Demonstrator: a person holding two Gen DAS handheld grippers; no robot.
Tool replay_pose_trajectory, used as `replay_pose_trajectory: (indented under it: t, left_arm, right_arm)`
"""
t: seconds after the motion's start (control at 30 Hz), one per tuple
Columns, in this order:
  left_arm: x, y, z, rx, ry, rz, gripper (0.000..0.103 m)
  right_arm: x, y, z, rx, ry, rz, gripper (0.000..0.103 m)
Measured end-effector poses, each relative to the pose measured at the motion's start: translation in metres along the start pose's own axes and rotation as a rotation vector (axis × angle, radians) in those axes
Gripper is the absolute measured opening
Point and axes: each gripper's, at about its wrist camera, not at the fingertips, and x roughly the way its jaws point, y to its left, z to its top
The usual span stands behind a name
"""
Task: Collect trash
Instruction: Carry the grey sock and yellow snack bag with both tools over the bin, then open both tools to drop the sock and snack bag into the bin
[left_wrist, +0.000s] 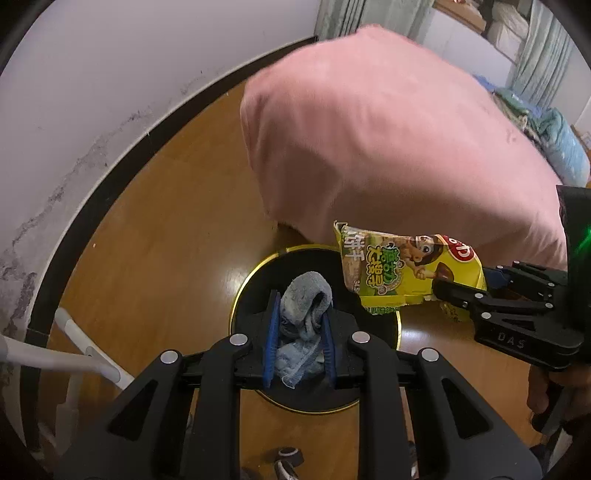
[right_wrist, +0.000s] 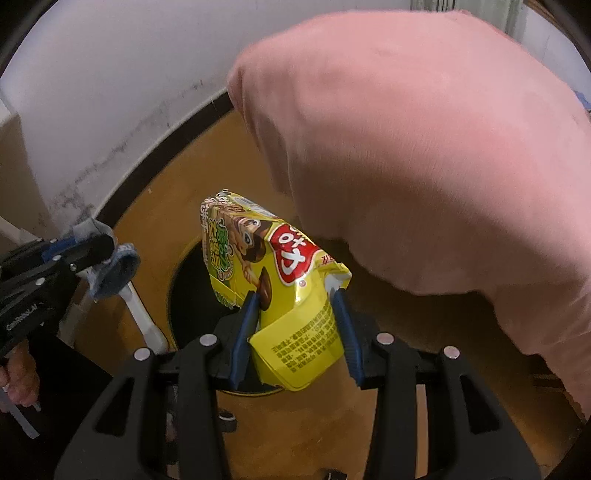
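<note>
My left gripper (left_wrist: 300, 314) is shut on a crumpled blue-grey cloth (left_wrist: 304, 314) and holds it above the open black trash bin (left_wrist: 243, 299) with a gold rim. My right gripper (right_wrist: 295, 299) is shut on a yellow snack bag (right_wrist: 280, 280) and holds it over the same bin (right_wrist: 184, 291). In the left wrist view the snack bag (left_wrist: 402, 269) hangs at the bin's right edge, held by the right gripper (left_wrist: 443, 291). In the right wrist view the left gripper (right_wrist: 99, 251) with the cloth (right_wrist: 114, 269) is at the left.
A large pink cushion or bedding (left_wrist: 388, 129) looms just behind the bin. The floor (left_wrist: 155, 240) is wood, with a white wall (left_wrist: 92, 92) and dark skirting at the left. A white frame (left_wrist: 74, 354) stands at the lower left.
</note>
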Motion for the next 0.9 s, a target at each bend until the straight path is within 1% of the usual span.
replay_pose_trajectory:
  t: [0.17,0.23,0.27,0.3,0.4,0.53,0.67,0.73,0.77,0.83,0.9]
  left_arm:
    - [0.027,-0.006,-0.015,0.049,0.044,0.038,0.02]
    - [0.033,-0.005,-0.017,0.049,0.067,0.034,0.02]
    - [0.033,-0.006,-0.016,0.05,0.076,0.036,0.02]
    - [0.035,-0.006,-0.015,0.054,0.079,0.038,0.02]
    - [0.037,-0.008,-0.017,0.071,0.081,0.04,0.02]
    - [0.033,-0.008,-0.019,0.072,0.08,0.035,0.02]
    - [0.032,-0.009,-0.018,0.066,0.08,0.033,0.02]
    - [0.032,-0.009,-0.018,0.065,0.081,0.033,0.021]
    - [0.032,-0.009,-0.019,0.065,0.078,0.031,0.021]
    - [0.032,-0.01,-0.019,0.069,0.078,0.03,0.024]
    - [0.032,-0.01,-0.02,0.07,0.076,0.032,0.027]
  right_arm:
    - [0.037,-0.001,-0.009,0.011,0.067,-0.009,0.042]
    - [0.051,0.0,-0.013,0.012,0.09,-0.008,0.042]
    - [0.059,0.004,-0.007,0.012,0.098,-0.009,0.042]
    - [0.059,0.007,-0.011,0.012,0.105,-0.009,0.043]
    - [0.066,0.009,-0.011,0.012,0.117,-0.005,0.043]
    - [0.064,0.009,-0.003,0.011,0.114,0.003,0.043]
    - [0.06,0.009,-0.004,0.009,0.103,0.009,0.045]
    - [0.058,0.008,-0.004,0.009,0.101,0.016,0.049]
    - [0.058,0.008,-0.004,0.008,0.1,0.02,0.05]
    - [0.056,0.007,-0.004,0.006,0.094,0.023,0.055]
    - [0.054,0.007,-0.004,0.007,0.093,0.023,0.056]
